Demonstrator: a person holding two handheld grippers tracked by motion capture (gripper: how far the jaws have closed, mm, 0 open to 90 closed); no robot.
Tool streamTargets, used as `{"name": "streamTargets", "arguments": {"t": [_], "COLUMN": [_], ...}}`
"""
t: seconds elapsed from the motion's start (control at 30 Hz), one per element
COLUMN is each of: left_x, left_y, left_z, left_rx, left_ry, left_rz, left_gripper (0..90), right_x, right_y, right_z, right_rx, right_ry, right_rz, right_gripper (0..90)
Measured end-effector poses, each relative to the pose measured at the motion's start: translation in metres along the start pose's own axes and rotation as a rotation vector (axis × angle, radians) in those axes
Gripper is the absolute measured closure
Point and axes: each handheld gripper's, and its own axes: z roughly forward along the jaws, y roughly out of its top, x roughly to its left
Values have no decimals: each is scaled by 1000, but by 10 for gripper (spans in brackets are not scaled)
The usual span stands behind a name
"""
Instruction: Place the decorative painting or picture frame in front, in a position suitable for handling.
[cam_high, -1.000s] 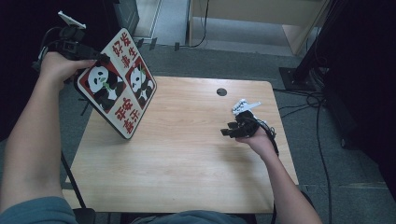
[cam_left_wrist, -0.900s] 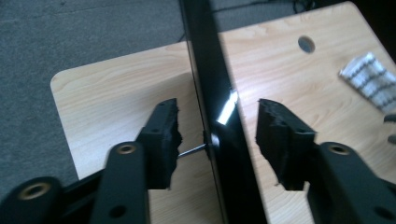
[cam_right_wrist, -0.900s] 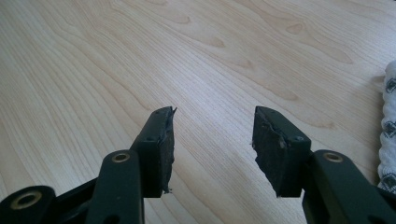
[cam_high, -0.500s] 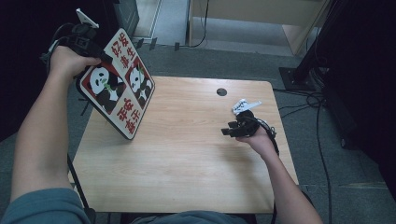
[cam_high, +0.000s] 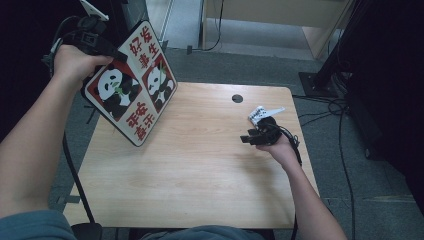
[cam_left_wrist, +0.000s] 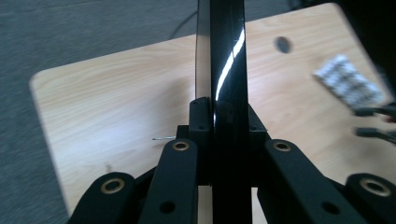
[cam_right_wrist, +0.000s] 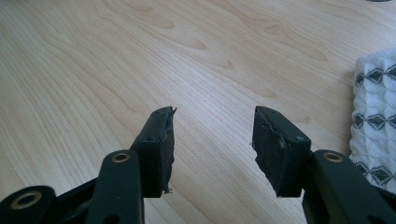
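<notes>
The panda board (cam_high: 131, 90) is now being gripped by the left tool (cam_high: 92, 40) at its upper corner, toward ten o'clock of the desk (cam_high: 200, 190). Its jaws have just been closing, and in the left gripper view the board's glossy black edge (cam_left_wrist: 226, 93) is being pinched flat between them. Compared with a second ago, the board is being carried higher and tipped back, with only its lowest corner seemingly left over the desk's edge, though contact there cannot be made out. The lift is judged to be under way. At three o'clock the right tool (cam_high: 252, 136) is being held low over the wood, jaws parted and empty, beside a patterned cloth (cam_right_wrist: 376, 135).
</notes>
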Motion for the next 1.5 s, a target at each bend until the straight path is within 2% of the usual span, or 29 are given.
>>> {"name": "streamTargets", "arguments": {"t": [0.03, 0.1, 0.13, 0.2, 0.23, 0.37, 0.4, 0.5, 0.57, 0.6, 0.67, 0.9, 1.1, 1.3, 1.5], "left_x": [0, -13, -28, -43, -43, -67, -74, -84, -99, -99, -110, -131, -146, -155, -157], "left_y": [0, 0, -1, -3, -3, -12, -15, -18, -21, -21, -23, -27, -32, -39, -46], "left_z": [0, -3, -3, 1, 1, 11, 17, 20, 23, 23, 25, 35, 43, 57, 63], "left_rx": [0, 10, 32, 55, 55, 92, 106, 116, 127, 127, 131, 154, 178, 218, 208], "left_ry": [0, -25, -41, -53, -53, -83, -102, -111, -126, -126, -128, -180, -184, -207, -210], "left_rz": [0, 24, 53, 83, 83, 146, 155, 166, 212, 212, 224, 231, 248, 263, 259], "left_gripper": [812, 812, 812, 812, 812, 812, 812, 812, 811, 811, 811, 811, 809, 810, 810], "right_x": [0, 0, 0, 0, 0, -2, -3, -5, -5, -5, -5, -5, -6, -6, -7], "right_y": [0, 0, -1, -1, -1, -2, -2, -3, -3, -3, -3, -3, -4, -4, -4], "right_z": [0, 0, 0, 0, 0, -2, -2, -2, -2, -2, -1, 1, 2, 1, 1], "right_rx": [-2, -5, -2, -3, -3, -2, -4, -1, 3, 3, 2, 13, 21, 14, 17], "right_ry": [0, 0, -2, -3, -3, -13, -15, -18, -17, -17, -19, -30, -33, -32, -32], "right_rz": [4, 5, 6, 7, 7, 18, 16, 23, 26, 26, 20, 22, 21, 19, 24], "right_gripper": [499, 499, 498, 499, 499, 499, 499, 499, 499, 499, 499, 499, 499, 499, 499]}}
